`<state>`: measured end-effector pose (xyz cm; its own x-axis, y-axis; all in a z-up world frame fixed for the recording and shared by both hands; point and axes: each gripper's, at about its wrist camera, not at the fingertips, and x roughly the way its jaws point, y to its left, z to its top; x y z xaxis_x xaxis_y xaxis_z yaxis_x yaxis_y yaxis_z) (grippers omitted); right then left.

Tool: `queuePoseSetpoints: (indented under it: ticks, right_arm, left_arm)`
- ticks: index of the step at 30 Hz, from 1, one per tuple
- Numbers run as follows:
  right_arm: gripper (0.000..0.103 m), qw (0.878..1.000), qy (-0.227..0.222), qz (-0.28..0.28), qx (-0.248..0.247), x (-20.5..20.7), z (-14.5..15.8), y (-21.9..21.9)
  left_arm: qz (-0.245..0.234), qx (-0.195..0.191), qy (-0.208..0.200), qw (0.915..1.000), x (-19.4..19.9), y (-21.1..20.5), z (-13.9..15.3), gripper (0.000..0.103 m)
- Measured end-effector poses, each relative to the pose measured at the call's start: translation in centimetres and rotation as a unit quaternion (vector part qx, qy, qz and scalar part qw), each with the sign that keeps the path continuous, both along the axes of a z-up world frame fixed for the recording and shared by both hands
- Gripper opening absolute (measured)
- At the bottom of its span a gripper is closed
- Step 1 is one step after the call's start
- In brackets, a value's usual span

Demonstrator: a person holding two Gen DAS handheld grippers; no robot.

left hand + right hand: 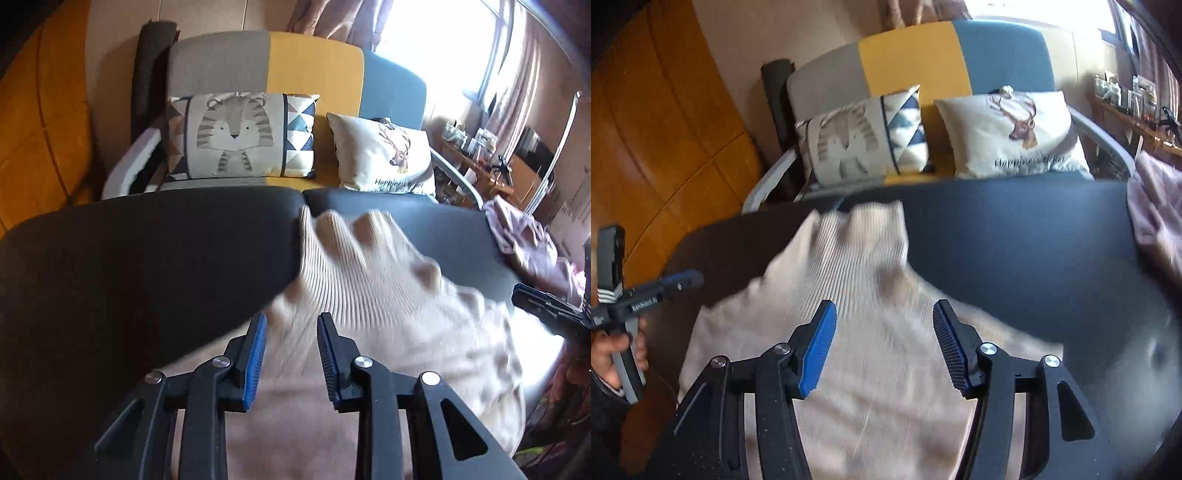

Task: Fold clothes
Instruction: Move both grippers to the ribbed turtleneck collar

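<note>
A cream ribbed knit garment [369,295] lies rumpled on the dark table [147,258], blurred in both views. My left gripper [293,321] hovers over its near left part, open, with cloth showing below the gap and nothing pinched. In the right wrist view the same garment [857,280] spreads under my right gripper [884,308], which is wide open above it. The right gripper [546,310] also pokes in at the right edge of the left wrist view. The left gripper [665,284] shows at the left of the right wrist view, held by a hand [613,350].
A mauve garment pile [524,240] sits at the table's far right edge [1156,214]. Behind the table stands a grey, yellow and blue sofa [314,62] with a tiger cushion [236,136] and a deer cushion [388,155]. A wooden wall [665,129] is at left.
</note>
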<state>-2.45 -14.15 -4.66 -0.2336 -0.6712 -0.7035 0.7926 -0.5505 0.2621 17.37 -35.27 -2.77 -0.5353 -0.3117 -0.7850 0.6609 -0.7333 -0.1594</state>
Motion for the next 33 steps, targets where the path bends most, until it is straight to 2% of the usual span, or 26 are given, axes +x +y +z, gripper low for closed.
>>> queuePoseSetpoints:
  ticks: [3,6,10,12,15,22,26,33]
  right_arm:
    - [0.058,1.0,0.022,-0.011,0.009,-1.7,0.6,-3.0]
    - [0.058,1.0,0.001,0.001,0.005,-3.6,-0.2,-6.0]
    - [0.058,0.999,-0.025,0.02,0.02,-5.8,-2.6,-10.4]
    - [0.058,0.999,-0.041,0.021,0.023,-7.0,-3.9,-11.7]
    - [0.058,0.998,-0.042,0.038,0.038,-8.0,-5.7,-14.1]
    - [0.058,0.997,-0.062,0.038,0.034,-10.2,-7.7,-16.5]
    - [0.058,0.996,-0.053,0.05,0.054,-10.3,-8.8,-17.4]
    - [0.058,0.995,-0.047,0.057,0.063,-10.7,-9.7,-18.1]
  left_arm:
    - [0.014,0.012,-0.003,0.9998,-1.9,-2.3,-0.6,0.029]
    - [0.009,0.044,0.006,0.999,-4.3,-4.6,-1.8,0.029]
    - [0.004,0.088,0.016,0.996,-7.0,-7.0,-3.9,0.029]
    - [0.014,0.108,0.025,0.9938,-8.1,-8.5,-5.0,0.029]
    - [0.03,0.134,0.038,0.9898,-9.5,-10.6,-6.4,0.029]
    - [0.006,0.155,0.046,0.9868,-12.3,-12.5,-7.9,0.029]
    - [-0.012,0.167,0.042,0.9851,-13.7,-12.8,-9.0,0.029]
    - [-0.039,0.151,0.045,0.9868,-15.0,-12.7,-9.2,0.029]
